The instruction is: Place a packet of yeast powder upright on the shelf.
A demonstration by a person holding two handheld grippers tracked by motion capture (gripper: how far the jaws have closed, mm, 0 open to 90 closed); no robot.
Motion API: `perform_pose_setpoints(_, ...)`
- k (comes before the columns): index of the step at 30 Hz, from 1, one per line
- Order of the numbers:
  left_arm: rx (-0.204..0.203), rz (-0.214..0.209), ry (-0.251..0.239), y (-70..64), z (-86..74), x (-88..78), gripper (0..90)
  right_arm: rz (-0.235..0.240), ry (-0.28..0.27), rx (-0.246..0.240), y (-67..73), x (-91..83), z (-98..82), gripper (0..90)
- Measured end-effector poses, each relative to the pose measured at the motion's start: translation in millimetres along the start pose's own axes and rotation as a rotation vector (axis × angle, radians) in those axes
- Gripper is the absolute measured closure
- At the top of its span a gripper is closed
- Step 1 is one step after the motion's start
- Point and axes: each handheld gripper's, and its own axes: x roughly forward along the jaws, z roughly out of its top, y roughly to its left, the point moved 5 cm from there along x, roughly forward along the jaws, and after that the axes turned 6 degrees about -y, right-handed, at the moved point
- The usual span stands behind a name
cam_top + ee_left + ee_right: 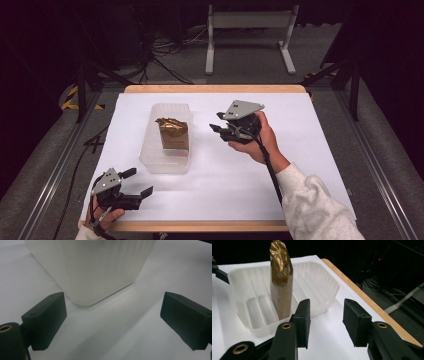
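Left gripper (134, 184) gapes near tray (150, 162); right gripper (216, 128) hovers, jaws parted.

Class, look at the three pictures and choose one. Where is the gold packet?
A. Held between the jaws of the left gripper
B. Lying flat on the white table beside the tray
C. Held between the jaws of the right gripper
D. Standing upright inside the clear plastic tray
D: the gold packet stands upright inside the clear plastic tray, while the right gripper and the left gripper are both open and hold nothing.
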Motion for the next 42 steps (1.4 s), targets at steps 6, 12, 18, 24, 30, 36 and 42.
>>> perform_pose_setpoints(6, 0.000, 0.002, 0.001, 0.3, 0.1, 0.3, 7.6, -0.029, 0.011, -0.006, -3.2, -9.9, -8.6, 48.2)
perform_pose_setpoints(12, -0.003, 0.003, 0.002, 0.2, 0.0, 0.3, 7.6, -0.056, 0.023, -0.017, -6.3, -19.0, -17.4, 42.4)
perform_pose_setpoints(18, -0.003, 0.005, 0.001, 0.6, 0.2, 0.3, 7.6, -0.093, 0.032, -0.006, -12.0, -30.3, -29.0, 34.5)
perform_pose_setpoints(24, -0.002, 0.007, 0.001, 0.7, 0.2, 0.5, 7.6, -0.108, 0.056, 0.006, -15.8, -42.8, -45.2, 25.4)
perform_pose_setpoints(30, -0.008, 0.005, 0.006, 0.0, -0.1, 0.8, 7.6, -0.143, 0.072, -0.007, -20.1, -56.5, -58.6, 21.7)
perform_pose_setpoints(36, -0.006, 0.007, 0.007, 0.2, -0.1, 0.9, 7.6, -0.178, 0.085, -0.024, -23.9, -67.3, -74.0, 21.0)
perform_pose_setpoints(42, -0.004, 0.006, 0.006, 0.1, -0.1, 1.0, 7.6, -0.206, 0.103, -0.009, -29.4, -78.9, -93.6, 20.4)
